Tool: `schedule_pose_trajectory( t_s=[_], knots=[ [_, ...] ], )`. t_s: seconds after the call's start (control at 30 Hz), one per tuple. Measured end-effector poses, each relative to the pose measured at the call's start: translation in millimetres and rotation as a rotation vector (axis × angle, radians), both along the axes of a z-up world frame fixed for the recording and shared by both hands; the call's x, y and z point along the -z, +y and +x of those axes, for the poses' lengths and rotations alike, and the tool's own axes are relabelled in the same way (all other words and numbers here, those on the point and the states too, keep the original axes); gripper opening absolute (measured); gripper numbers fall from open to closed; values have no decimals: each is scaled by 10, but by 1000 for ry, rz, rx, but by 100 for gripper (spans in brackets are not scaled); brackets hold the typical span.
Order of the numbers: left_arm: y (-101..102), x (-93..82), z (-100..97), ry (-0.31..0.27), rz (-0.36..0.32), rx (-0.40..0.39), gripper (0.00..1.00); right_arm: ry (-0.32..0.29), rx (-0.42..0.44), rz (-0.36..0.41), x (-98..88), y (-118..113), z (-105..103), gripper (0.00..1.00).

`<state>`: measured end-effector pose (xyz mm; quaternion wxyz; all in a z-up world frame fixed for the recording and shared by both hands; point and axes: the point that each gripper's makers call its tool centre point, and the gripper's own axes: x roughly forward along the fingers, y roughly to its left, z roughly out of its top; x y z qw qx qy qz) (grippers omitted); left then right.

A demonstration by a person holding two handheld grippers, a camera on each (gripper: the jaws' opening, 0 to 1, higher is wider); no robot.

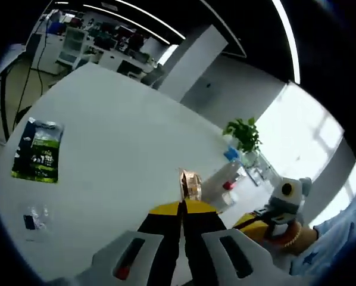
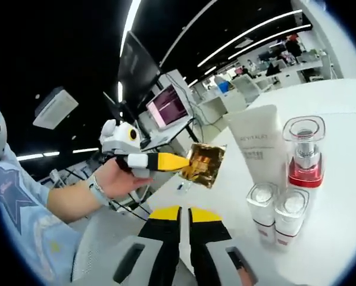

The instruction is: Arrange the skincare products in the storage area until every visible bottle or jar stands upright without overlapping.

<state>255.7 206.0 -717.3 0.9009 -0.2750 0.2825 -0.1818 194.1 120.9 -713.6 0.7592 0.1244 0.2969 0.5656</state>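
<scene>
While the left hand-held gripper [image 1: 181, 205] is clenched on a small gold foil packet [image 1: 190, 183], seen edge-on at lower centre of the left gripper view, the same packet [image 2: 205, 163] shows flat-faced at the centre of the right gripper view, pinched at its edge by that gripper's yellow tips [image 2: 179, 161], with a person's hand [image 2: 119, 176] behind at centre left. The right hand-held gripper [image 2: 184, 213] rises from the bottom of its own view, jaws nearly together with nothing between them.

On the white counter [image 2: 339, 214] at the right of that view stand a white tube [image 2: 256, 149], a clear bottle with a red band [image 2: 303, 152], and two small white bottles [image 2: 275, 211] just beside one another, all upright.

In the left gripper view, a green packet [image 1: 39, 149] lies flat at the left, a small clear wrapper [image 1: 34, 218] below it, and a potted plant [image 1: 244, 134] sits at the counter's [image 1: 124, 137] far edge.
</scene>
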Motion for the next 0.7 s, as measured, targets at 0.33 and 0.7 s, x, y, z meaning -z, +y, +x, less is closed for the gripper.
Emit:
schedule_pose_trajectory(
  t_s=[0.33,0.7],
  knots=[
    [-84,470,442,99,25,18,0,-50,-4,-50,50,-36,20,0],
    [-146,1070,614,270,-32,26,0,-52,5,-77,110,-69,55,0]
  ],
)
